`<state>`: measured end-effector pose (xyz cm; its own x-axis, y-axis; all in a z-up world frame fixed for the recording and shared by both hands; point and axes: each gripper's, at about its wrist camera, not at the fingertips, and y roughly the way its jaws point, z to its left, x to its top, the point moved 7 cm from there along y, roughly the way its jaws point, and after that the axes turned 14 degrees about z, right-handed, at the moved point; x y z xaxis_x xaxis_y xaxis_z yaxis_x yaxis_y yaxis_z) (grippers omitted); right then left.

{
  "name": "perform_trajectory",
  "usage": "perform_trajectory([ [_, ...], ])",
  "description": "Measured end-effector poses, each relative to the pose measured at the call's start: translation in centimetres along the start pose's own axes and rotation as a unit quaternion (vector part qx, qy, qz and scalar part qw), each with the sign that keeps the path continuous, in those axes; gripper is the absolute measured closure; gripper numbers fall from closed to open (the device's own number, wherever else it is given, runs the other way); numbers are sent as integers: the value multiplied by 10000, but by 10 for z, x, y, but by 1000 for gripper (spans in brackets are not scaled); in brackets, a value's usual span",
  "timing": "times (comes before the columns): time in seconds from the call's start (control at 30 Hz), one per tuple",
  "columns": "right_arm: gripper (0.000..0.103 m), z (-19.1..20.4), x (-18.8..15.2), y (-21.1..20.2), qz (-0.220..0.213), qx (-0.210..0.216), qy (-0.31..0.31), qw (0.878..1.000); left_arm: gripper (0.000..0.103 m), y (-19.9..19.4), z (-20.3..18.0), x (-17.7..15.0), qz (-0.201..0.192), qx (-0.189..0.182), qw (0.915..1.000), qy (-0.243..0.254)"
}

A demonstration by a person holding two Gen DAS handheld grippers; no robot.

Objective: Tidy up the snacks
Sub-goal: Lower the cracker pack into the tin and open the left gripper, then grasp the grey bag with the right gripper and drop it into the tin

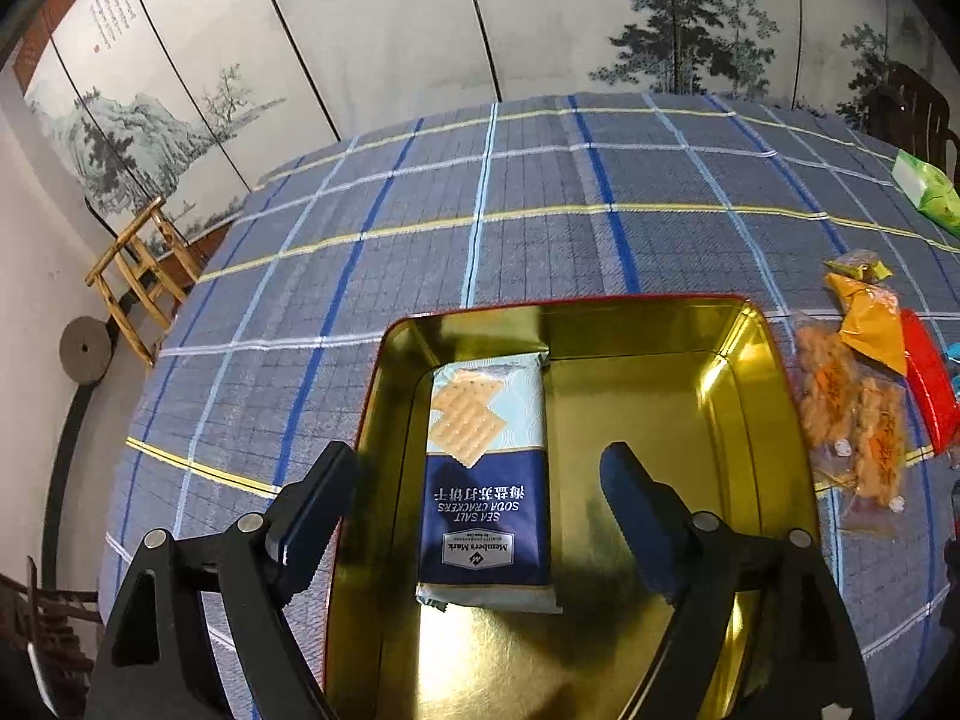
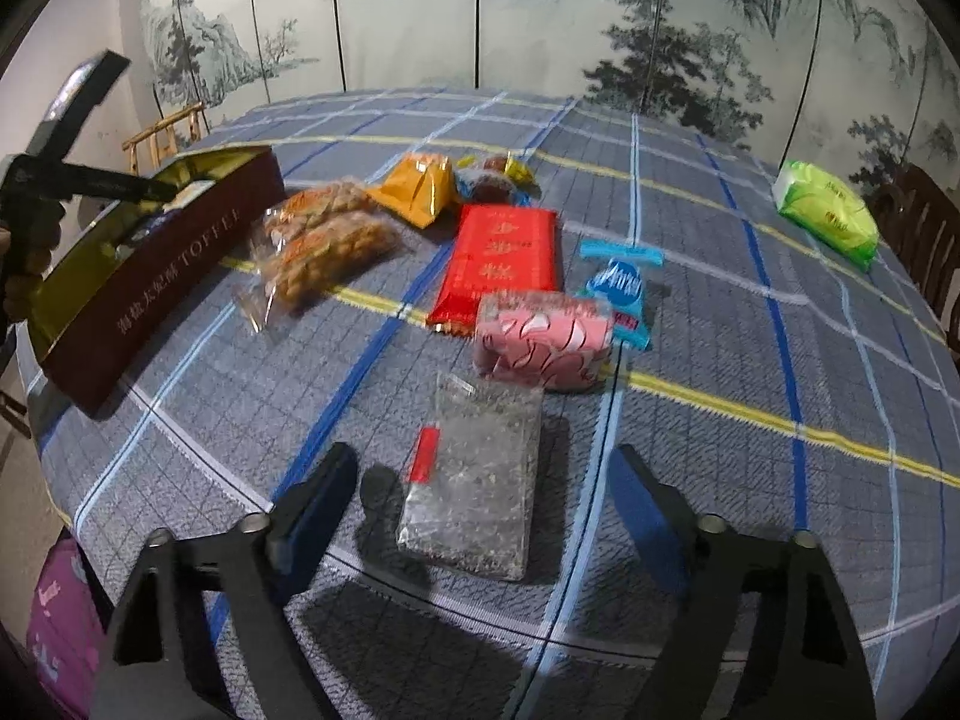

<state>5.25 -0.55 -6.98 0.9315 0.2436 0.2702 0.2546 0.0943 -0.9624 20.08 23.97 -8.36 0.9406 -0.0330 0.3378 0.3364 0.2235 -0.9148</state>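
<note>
1. The left gripper (image 1: 486, 510) hangs released over the gold tin (image 1: 744, 360), its jaws clear on either side of the soda cracker pack (image 1: 486, 480) lying flat inside.
2. The right gripper (image 2: 480, 516) straddles the clear seed packet (image 2: 474, 480) on the checked tablecloth (image 2: 720, 420), pads not touching it.
3. The packet's long axis runs near to far, directly between the jaws; the right hand is nearer.

A painted landscape screen (image 1: 384, 18) lines the wall behind the table (image 1: 540, 180); a wooden stool (image 1: 141, 276) stands beside the screen.
</note>
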Motion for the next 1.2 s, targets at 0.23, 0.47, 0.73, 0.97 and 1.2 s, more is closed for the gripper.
perform_trajectory([
  [0.23, 56, 3, 1, -3, 10, -20, -86, 10000, 22, -17, -3, -7, -183, 52, 9998, -3],
  [0.47, 66, 7, 0, -5, 62, 96, -72, 9999, 22, -37, -2, -19, -394, 41, 9991, -132],
  [0.73, 66, 7, 2, -18, 2, 530, 252, 9983, 20, -79, 10, -49, -812, -267, 9951, -490],
  [0.97, 66, 35, 37, -45, -224, 1211, 199, 9922, 19, -99, 25, -84, -1021, -565, 9892, -883],
  [1.2, 66, 104, 110, -58, -358, 2125, -54, 9765, 16, -98, 34, -123, -953, -376, 9910, -862],
])
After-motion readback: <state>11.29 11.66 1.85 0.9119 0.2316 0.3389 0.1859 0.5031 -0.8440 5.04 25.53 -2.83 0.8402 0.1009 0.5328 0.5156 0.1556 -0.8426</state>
